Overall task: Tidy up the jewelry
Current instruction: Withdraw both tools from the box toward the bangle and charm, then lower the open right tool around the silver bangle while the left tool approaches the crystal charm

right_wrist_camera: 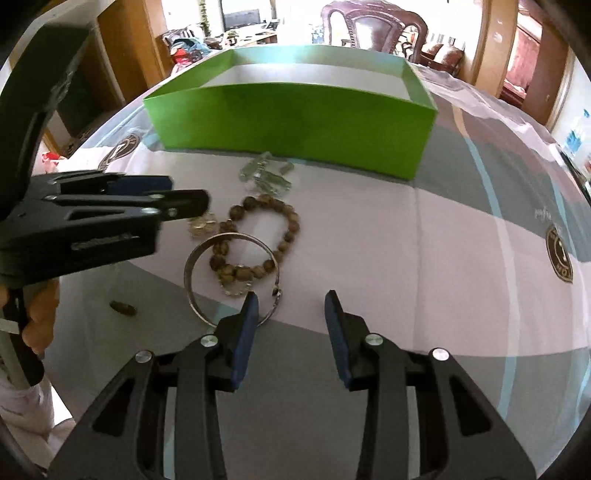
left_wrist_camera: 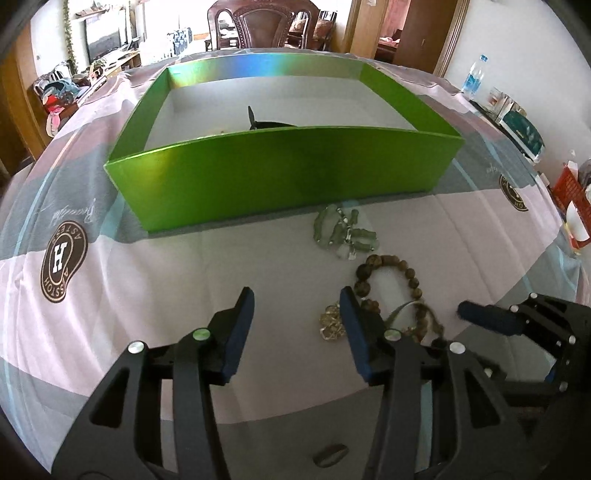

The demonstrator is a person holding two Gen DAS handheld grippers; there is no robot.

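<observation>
A green box (left_wrist_camera: 280, 177) stands open on the patterned cloth, with a dark object (left_wrist_camera: 267, 123) inside it. In front of it lie a pale green bead bracelet (left_wrist_camera: 343, 230) (right_wrist_camera: 267, 177), a brown bead bracelet (left_wrist_camera: 391, 280) (right_wrist_camera: 291, 221), a clear crystal piece (left_wrist_camera: 330, 325) (right_wrist_camera: 201, 225) and a silver bangle (right_wrist_camera: 186, 275). My left gripper (left_wrist_camera: 296, 293) is open over bare cloth, its right finger beside the crystal piece. My right gripper (right_wrist_camera: 292, 295) is open and holds nothing, its left finger at the bangle's near rim.
A small brown item (right_wrist_camera: 123, 308) lies on the cloth at the near left. A water bottle (left_wrist_camera: 474, 75), a red box (left_wrist_camera: 570, 195) and packets crowd the table's right edge. Wooden chairs (left_wrist_camera: 258, 26) stand behind. A hand (right_wrist_camera: 40, 314) holds the left gripper.
</observation>
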